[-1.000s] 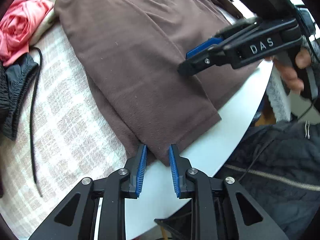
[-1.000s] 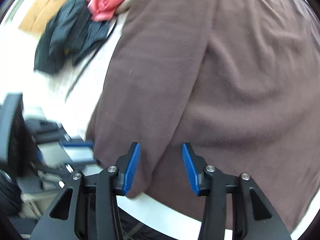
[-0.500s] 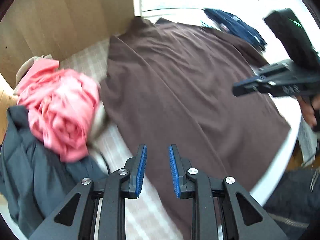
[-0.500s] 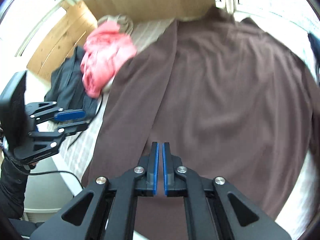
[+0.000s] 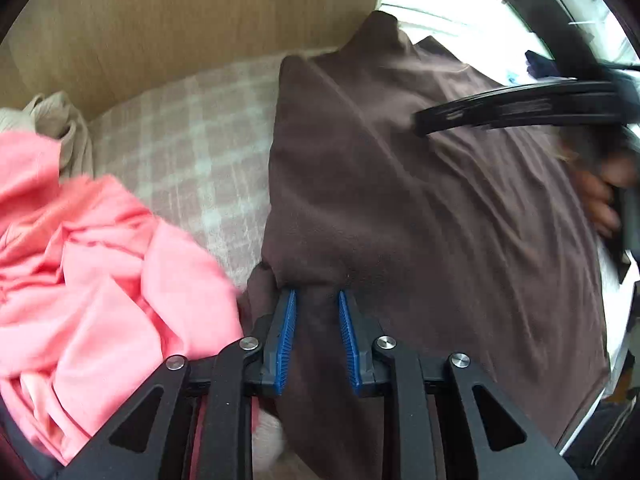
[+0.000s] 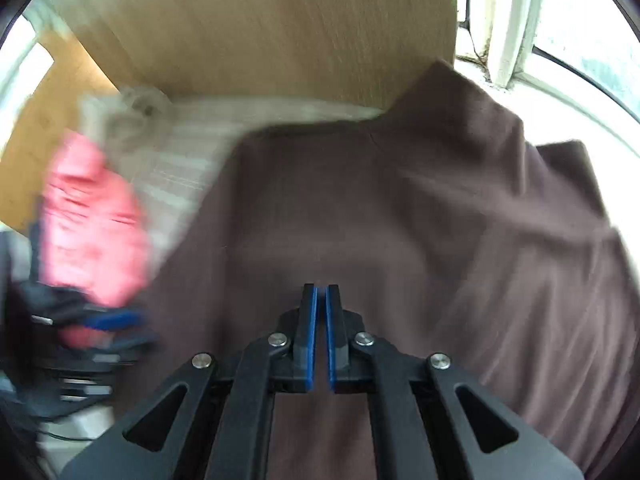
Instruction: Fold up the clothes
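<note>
A large brown garment (image 5: 400,200) lies over the checked table cover (image 5: 192,148), its near part doubled back over the rest. My left gripper (image 5: 316,300) is shut on a gathered bunch of its edge, and cloth hangs down between the blue pads. In the right wrist view my right gripper (image 6: 321,292) has its pads pressed together over the brown garment (image 6: 400,220). From the left wrist view that right gripper (image 5: 424,128) is a blurred black bar above the cloth, with creases running away from its tip. A hand (image 5: 600,200) holds its grip.
A crumpled pink garment (image 5: 100,272) lies left of the brown one, with a beige cloth (image 5: 60,128) behind it. A wooden panel (image 5: 180,12) closes the far side. A white window frame (image 6: 508,20) stands at the far right. Dark clothing lies at the left edge.
Both grippers swept from the near table edge across the brown garment toward the wooden panel. The right gripper's jaws closed from wide apart to together. The left kept hold of the brown cloth.
</note>
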A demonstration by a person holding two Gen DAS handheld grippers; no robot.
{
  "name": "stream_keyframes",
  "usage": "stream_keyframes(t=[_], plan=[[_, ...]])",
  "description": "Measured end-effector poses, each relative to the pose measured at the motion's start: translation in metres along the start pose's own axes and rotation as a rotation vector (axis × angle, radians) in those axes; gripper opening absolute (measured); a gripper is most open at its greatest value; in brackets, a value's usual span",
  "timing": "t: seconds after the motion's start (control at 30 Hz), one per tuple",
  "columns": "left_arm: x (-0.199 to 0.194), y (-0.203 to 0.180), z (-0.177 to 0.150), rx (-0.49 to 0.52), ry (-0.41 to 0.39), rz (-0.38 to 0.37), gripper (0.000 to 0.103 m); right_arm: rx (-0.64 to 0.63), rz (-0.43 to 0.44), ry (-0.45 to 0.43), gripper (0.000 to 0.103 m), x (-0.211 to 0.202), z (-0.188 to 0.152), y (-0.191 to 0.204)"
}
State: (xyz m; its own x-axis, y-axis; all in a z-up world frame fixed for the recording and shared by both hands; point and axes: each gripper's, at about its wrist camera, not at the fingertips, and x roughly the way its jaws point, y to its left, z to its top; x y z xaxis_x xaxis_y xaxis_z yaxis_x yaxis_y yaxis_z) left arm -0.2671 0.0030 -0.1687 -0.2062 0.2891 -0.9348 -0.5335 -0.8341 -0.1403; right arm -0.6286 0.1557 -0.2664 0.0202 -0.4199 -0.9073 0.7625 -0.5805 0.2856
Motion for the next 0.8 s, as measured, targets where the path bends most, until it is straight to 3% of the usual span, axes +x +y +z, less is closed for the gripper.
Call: stream_keyframes(t=[0.07, 0.1, 0.2, 0.27, 0.33, 0.4, 0.47, 0.6, 0.8], plan=[[-0.002, -0.001, -0.003, 0.022, -0.009, 0.006, 0.023, -0.041, -0.11, -0.012, 0.0, -0.003, 0.008, -0.008], [-0.004, -0.001, -0.004, 0.018, -0.012, 0.007, 0.023, -0.045, -0.123, -0.021, 0.001, -0.006, 0.011, -0.01], [-0.028, 0.003, -0.014, -0.018, -0.048, 0.001, 0.021, -0.077, -0.004, -0.015, 0.004, -0.018, 0.014, 0.005], [-0.05, 0.007, -0.032, -0.057, -0.062, -0.029, 0.029, -0.127, 0.057, -0.01, 0.008, -0.028, 0.014, 0.025], [-0.072, 0.011, -0.055, -0.098, -0.066, -0.056, 0.035, -0.157, 0.146, 0.031, 0.026, -0.034, 0.015, 0.051], [-0.085, 0.01, -0.083, -0.13, -0.044, -0.061, 0.035, -0.198, 0.207, 0.067, 0.036, -0.039, 0.016, 0.079], [-0.094, 0.008, -0.116, -0.166, -0.004, -0.043, 0.035, -0.226, 0.239, 0.103, 0.037, -0.038, 0.016, 0.105], [-0.103, -0.003, -0.194, -0.304, 0.084, -0.072, 0.035, -0.348, 0.188, 0.155, 0.037, -0.031, 0.005, 0.152], [-0.107, -0.043, -0.281, -0.415, 0.109, -0.112, 0.035, -0.397, 0.092, 0.286, 0.037, -0.005, -0.041, 0.184]])
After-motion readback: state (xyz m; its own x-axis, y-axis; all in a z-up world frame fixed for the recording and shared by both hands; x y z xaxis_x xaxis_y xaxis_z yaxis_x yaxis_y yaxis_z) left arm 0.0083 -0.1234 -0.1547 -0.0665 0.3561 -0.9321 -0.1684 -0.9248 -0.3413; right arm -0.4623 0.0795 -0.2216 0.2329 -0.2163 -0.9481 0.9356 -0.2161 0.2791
